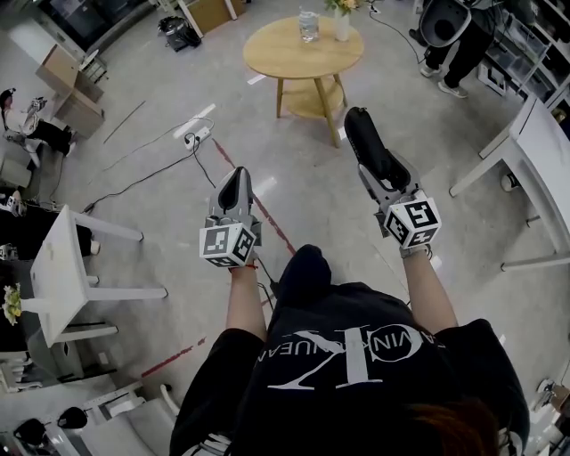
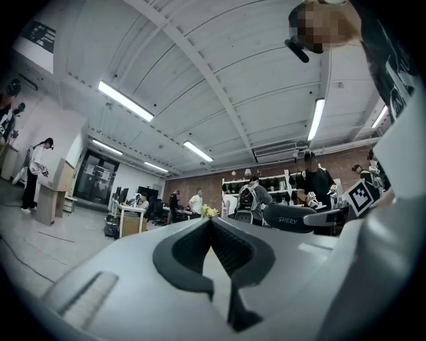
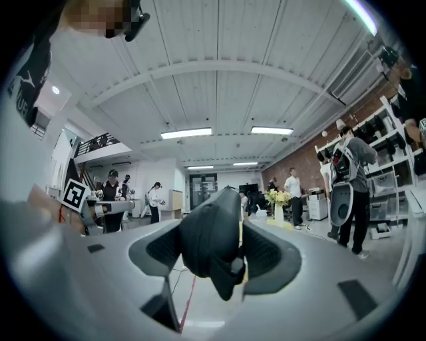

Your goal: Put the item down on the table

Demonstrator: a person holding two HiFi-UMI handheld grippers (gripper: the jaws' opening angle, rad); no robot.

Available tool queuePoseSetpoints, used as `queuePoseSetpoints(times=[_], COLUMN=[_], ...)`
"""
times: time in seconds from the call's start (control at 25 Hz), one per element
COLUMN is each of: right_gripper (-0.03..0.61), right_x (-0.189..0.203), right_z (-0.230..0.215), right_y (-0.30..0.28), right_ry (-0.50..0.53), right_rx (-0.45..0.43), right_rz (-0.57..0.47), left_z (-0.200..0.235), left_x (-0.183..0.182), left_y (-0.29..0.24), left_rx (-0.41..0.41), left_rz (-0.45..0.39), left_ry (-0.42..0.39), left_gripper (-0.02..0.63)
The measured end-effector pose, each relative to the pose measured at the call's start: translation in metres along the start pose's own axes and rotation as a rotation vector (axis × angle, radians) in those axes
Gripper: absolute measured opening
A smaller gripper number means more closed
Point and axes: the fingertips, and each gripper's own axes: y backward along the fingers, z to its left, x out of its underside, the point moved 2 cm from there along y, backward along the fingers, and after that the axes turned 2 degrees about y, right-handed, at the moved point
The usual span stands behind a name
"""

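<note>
A black zippered pouch [image 1: 363,134] is clamped in my right gripper [image 1: 381,178] and sticks out past its jaws, held in the air above the floor. In the right gripper view the pouch [image 3: 212,243] fills the space between the two pads [image 3: 269,256]. My left gripper [image 1: 235,178] hovers to the left at about the same height, shut and empty; its jaw tips meet in the left gripper view [image 2: 212,221]. Ahead of both grippers stands a round wooden table [image 1: 276,55], some way off.
On the round table stand a glass jar [image 1: 308,25] and a vase of flowers [image 1: 343,22]. White tables flank me at left [image 1: 62,267] and right [image 1: 543,151]. A power strip with cables [image 1: 198,135] lies on the floor. A person [image 1: 454,53] stands at the back right.
</note>
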Motion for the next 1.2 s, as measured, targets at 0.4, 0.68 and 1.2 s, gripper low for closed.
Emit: queuePoseSetpoints(times=[0.4, 0.68, 1.2], right_gripper=[0.277, 0.277, 0.278], right_x=[0.007, 0.012, 0.029], right_z=[-0.032, -0.052, -0.083], right_y=[-0.064, -0.137, -0.245], right_ry=[-0.024, -0.031, -0.067], right_rx=[0.009, 0.013, 0.082], right_rz=[0.003, 0.042, 0.095], left_z=[0.042, 0.091, 0.161], left_x=[0.012, 0.028, 0.041], left_y=[-0.068, -0.135, -0.244], left_rx=[-0.007, -0.003, 0.087], left_rz=[-0.005, 0.030, 0.071], left_ry=[0.018, 0.053, 0.083], left_gripper=[0.012, 0.011, 0.011])
